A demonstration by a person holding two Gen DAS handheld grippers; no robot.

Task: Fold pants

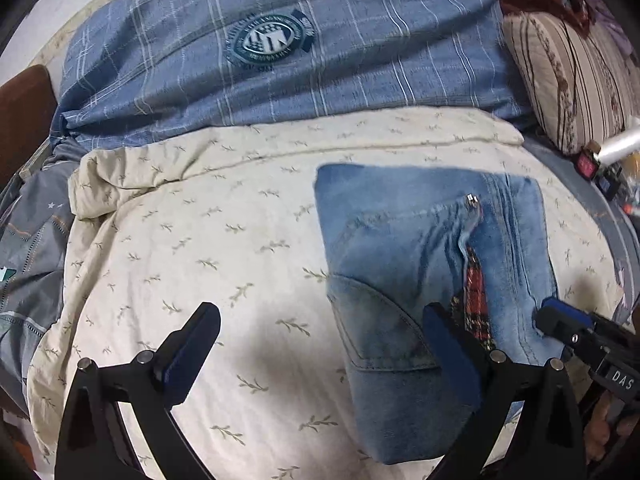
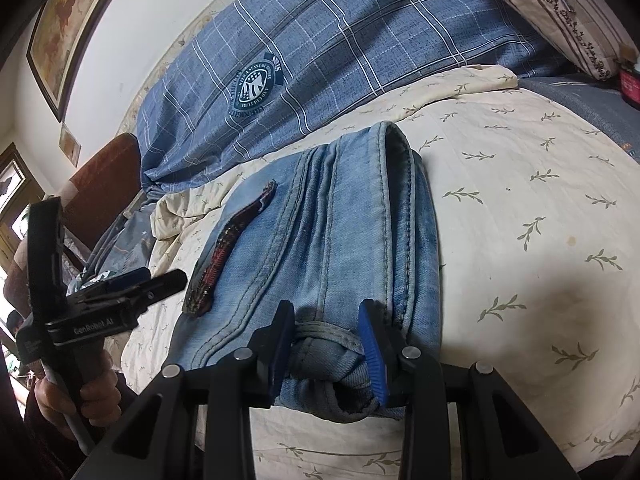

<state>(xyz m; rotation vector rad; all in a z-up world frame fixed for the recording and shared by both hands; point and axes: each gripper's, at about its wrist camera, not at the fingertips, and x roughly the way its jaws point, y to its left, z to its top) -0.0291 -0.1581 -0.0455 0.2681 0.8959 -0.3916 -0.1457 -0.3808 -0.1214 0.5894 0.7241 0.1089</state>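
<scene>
Two tools at the lower edge of the frames, over a bed. Pants [image 1: 400,240] [image 2: 340,220] of faded blue denim, folded into a compact block on a cream leaf-print sheet [image 1: 200,240] [image 2: 520,200], right of centre in the left wrist view. Far edge straight and flat; near end bunched into a roll. Red plaid lining strip [image 1: 474,288] [image 2: 224,252] showing along one seam, zipper pull [image 1: 472,200] above it.

Right tool [image 2: 327,312] [image 1: 560,316] closed partway around that near roll, both blue pads pressed against denim. Left tool [image 1: 320,316] [image 2: 160,280] spread wide, gripping nothing; one finger over the back pocket, the other over sheet.

Wide stretch of sheet at frame left of the pants in the left wrist view. Blue plaid duvet [image 1: 280,80] [image 2: 320,40] heaped beyond the far edge, striped pillow [image 1: 568,80] at upper right.

"DAS" [image 1: 622,384] legible on the right tool, "GenRobot.AI" [image 2: 94,330] on the left. Round crest [image 1: 268,40] [image 2: 256,84] on the duvet, its lettering too small to read.
</scene>
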